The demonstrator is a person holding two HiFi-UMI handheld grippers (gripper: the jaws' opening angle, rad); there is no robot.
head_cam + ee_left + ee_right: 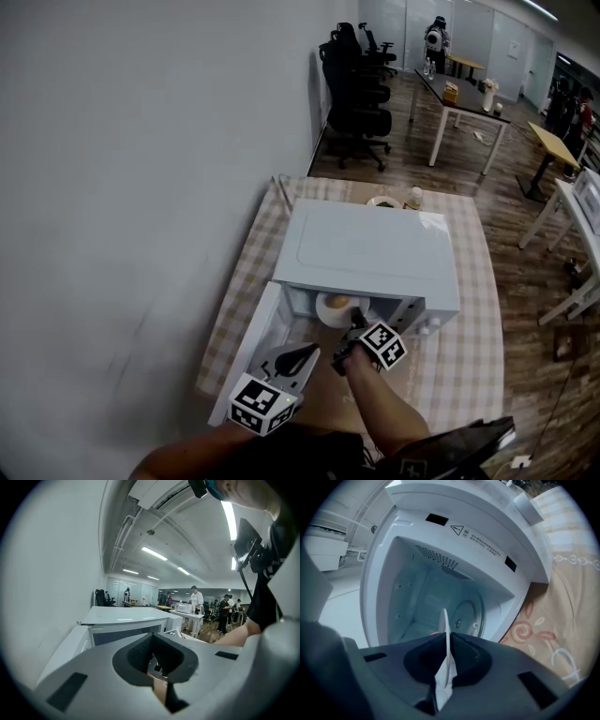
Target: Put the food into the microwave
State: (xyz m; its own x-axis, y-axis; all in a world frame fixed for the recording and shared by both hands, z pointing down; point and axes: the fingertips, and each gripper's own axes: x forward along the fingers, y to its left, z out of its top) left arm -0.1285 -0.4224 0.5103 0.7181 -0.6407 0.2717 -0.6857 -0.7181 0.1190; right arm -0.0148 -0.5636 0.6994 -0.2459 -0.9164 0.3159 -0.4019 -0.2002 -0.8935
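The right claw [354, 328] is clamping the near rim of the white plate [330, 309], holding the food [339, 302] at the front edge of the microwave [370, 248] cavity, with bare room lying beyond it. The left claw [296, 357], closed and empty, is hovering beside the door [251, 349], which is standing open to the left over the tabletop [469, 347].

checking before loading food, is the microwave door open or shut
Open: the microwave door is swung out to the left in the head view, and the right gripper view looks straight into the cavity.
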